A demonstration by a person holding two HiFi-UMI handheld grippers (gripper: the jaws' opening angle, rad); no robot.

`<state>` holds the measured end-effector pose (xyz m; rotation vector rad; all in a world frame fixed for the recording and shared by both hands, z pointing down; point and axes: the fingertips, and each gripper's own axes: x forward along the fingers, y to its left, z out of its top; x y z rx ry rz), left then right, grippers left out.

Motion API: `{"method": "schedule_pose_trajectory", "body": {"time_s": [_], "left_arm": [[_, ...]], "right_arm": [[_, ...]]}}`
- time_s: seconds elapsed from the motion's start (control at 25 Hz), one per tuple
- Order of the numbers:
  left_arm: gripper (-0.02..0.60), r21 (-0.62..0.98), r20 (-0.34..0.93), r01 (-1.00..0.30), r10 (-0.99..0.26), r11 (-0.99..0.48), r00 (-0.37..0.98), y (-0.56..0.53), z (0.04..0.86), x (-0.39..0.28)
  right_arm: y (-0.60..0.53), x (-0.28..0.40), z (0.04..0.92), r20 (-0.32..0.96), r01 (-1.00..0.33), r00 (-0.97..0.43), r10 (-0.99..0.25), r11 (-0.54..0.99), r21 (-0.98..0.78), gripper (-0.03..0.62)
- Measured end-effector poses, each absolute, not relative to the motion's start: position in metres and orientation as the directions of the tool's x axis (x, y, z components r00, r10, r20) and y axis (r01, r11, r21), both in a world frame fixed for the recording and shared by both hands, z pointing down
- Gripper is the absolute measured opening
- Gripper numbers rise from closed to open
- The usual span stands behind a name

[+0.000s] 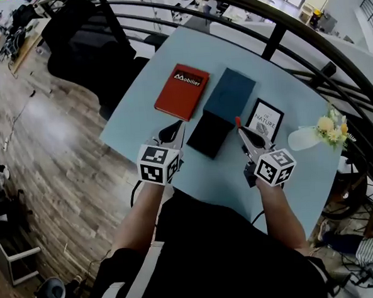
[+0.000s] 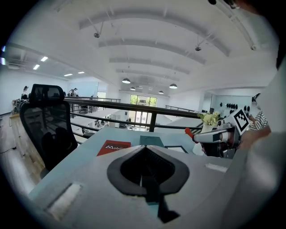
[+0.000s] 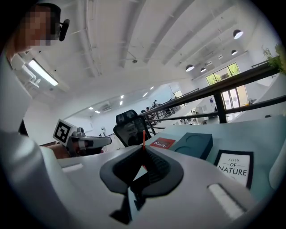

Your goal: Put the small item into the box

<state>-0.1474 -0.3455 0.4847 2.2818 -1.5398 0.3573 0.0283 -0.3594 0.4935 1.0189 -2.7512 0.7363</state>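
Small red item (image 1: 238,121) sticks out from the tip of the right gripper (image 1: 242,132), whose jaws are clamped on it. It sits just beside the open black box (image 1: 208,134) (inside only dark from here), which touches a teal block (image 1: 229,93). The left gripper (image 1: 172,133), jaws pressed together, is at the box's other side.

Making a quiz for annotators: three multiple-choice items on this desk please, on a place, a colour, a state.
1. What lies just left of the teal box? A a mug B a red book C a laptop
2. The small item in the right hand-held gripper is: A red B green C white
3. The left hand-held gripper is: A wide open B gripping the book C shut, empty
B, they lie side by side; A, red shows at its jaw tips; C, its jaws meet on nothing.
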Motion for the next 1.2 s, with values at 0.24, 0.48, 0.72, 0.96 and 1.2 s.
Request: {"method": "schedule_pose_trajectory", "body": {"time_s": [0.24,0.48,0.72,0.96,1.2], "left_arm": [[0.006,0.201,0.415,-0.885,-0.782,-0.420,0.465,-0.385,0.507,-0.166],[0.006,0.248,0.430,-0.819,-0.699,-0.517,0.571,-0.406,0.538,-0.176],[0.006,0.240,0.436,-0.761,-0.633,-0.603,0.639,-0.415,0.559,-0.171],[0.006,0.308,0.456,-0.737,-0.587,-0.601,0.669,-0.416,0.583,-0.151],[0.006,0.337,0.472,-0.732,-0.566,-0.593,0.676,-0.405,0.591,-0.142]], "right_arm": [[-0.379,-0.020,0.517,0.356,-0.671,-0.741,-0.569,0.628,-0.395,0.014],[-0.379,-0.060,0.561,0.474,-0.734,-0.678,-0.561,0.552,-0.397,0.014],[-0.376,-0.073,0.609,0.604,-0.800,-0.589,-0.536,0.490,-0.345,0.015],[-0.371,-0.055,0.664,0.731,-0.843,-0.513,-0.450,0.426,-0.329,0.015],[-0.367,-0.065,0.694,0.822,-0.827,-0.472,-0.319,0.483,-0.287,0.015]]}}
